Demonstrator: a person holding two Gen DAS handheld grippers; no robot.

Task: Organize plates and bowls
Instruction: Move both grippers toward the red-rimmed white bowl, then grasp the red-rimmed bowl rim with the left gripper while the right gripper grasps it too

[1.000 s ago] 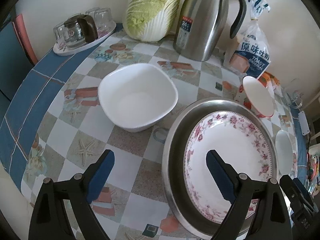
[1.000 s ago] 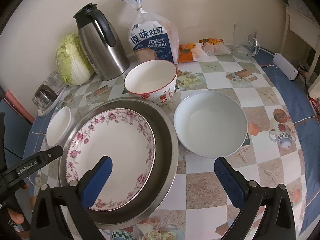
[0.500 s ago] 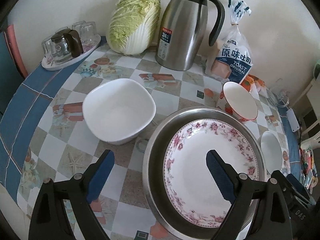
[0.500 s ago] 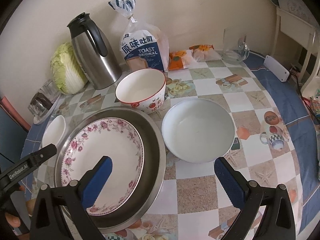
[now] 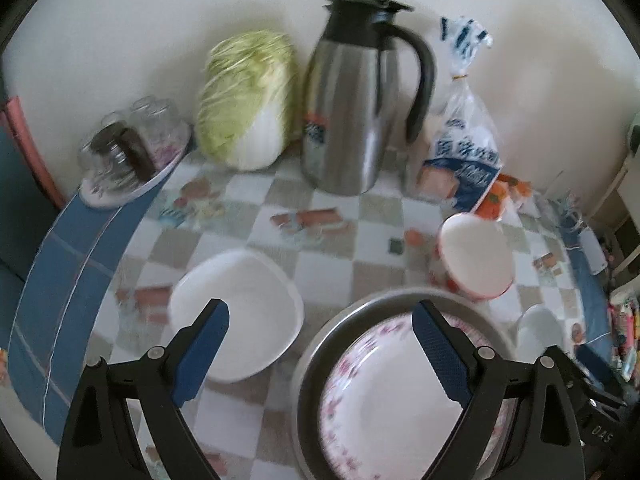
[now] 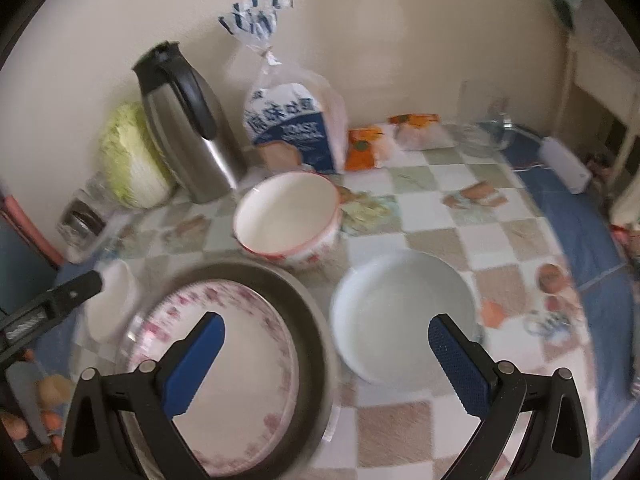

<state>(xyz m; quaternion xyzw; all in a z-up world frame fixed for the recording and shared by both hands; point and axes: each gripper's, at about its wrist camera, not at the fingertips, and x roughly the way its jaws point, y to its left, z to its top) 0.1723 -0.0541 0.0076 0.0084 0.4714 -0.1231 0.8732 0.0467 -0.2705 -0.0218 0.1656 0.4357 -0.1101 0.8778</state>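
A floral-rimmed plate (image 5: 400, 400) lies inside a wide steel pan (image 5: 360, 316); both show in the right wrist view too, plate (image 6: 240, 392) and pan (image 6: 304, 320). A square white bowl (image 5: 248, 304) sits left of the pan. A red-rimmed bowl (image 6: 286, 212) stands behind it, also in the left wrist view (image 5: 476, 258). A round white bowl (image 6: 404, 312) sits right of the pan. My left gripper (image 5: 320, 344) is open and empty above the table. My right gripper (image 6: 326, 354) is open and empty above the pan and the round bowl.
At the back stand a steel thermos jug (image 5: 352, 112), a cabbage (image 5: 248, 100), a bag of toast (image 6: 296, 128) and a tray of glasses (image 5: 128, 152). Orange snack packs (image 6: 366, 148) and a glass jug (image 6: 488, 120) sit at the back right.
Both grippers have pulled back and up from the table, so the dishes sit lower and smaller in view. Both stay open. No dish has moved.
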